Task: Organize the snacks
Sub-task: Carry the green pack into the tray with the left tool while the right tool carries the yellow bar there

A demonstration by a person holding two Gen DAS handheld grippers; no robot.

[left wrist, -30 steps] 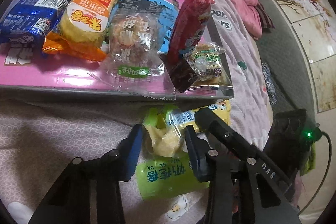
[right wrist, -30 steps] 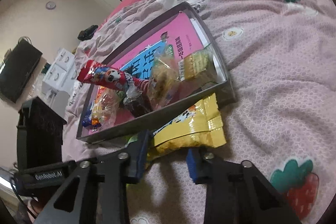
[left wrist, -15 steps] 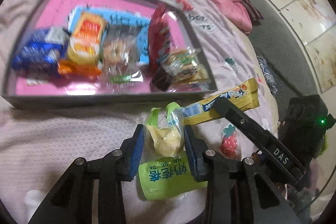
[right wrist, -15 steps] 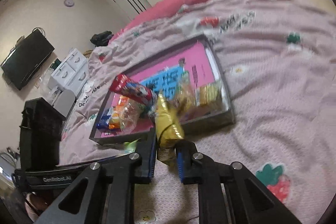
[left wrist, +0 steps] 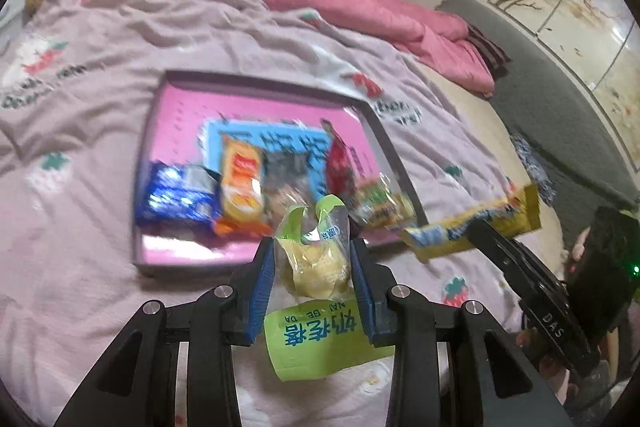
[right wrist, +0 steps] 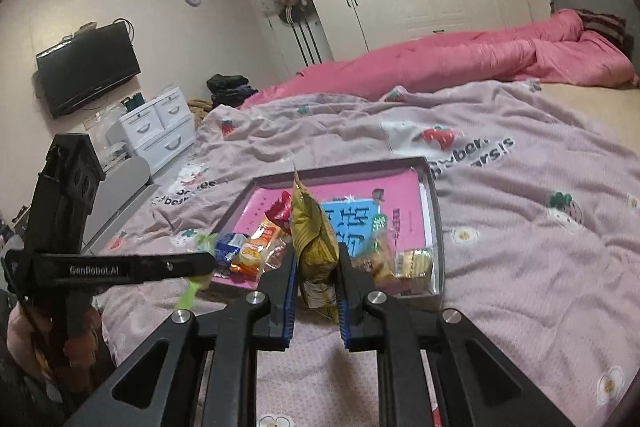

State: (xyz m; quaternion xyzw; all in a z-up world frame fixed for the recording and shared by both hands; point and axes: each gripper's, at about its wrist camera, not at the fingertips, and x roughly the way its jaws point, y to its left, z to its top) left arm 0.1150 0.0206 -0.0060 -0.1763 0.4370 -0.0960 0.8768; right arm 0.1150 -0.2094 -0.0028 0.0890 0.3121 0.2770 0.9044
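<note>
Left wrist: left gripper (left wrist: 313, 269) clamped on green-labelled bun packet (left wrist: 316, 267), held above bedspread (left wrist: 80, 131), near front edge of grey tray (left wrist: 390, 147) with snacks
Right wrist: right gripper (right wrist: 317, 273) clamped on yellow snack bag (right wrist: 314, 239), upright, in front of tray (right wrist: 434, 211)

Snacks (left wrist: 240, 183) in tray (left wrist: 256, 263) on bedspread (left wrist: 80, 99)

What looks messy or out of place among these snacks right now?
Nothing is spilled or torn. The grey-rimmed pink tray has its packets bunched at the near edge, and the red wrapped stick leans on its neighbours. The far half is bare.
</note>
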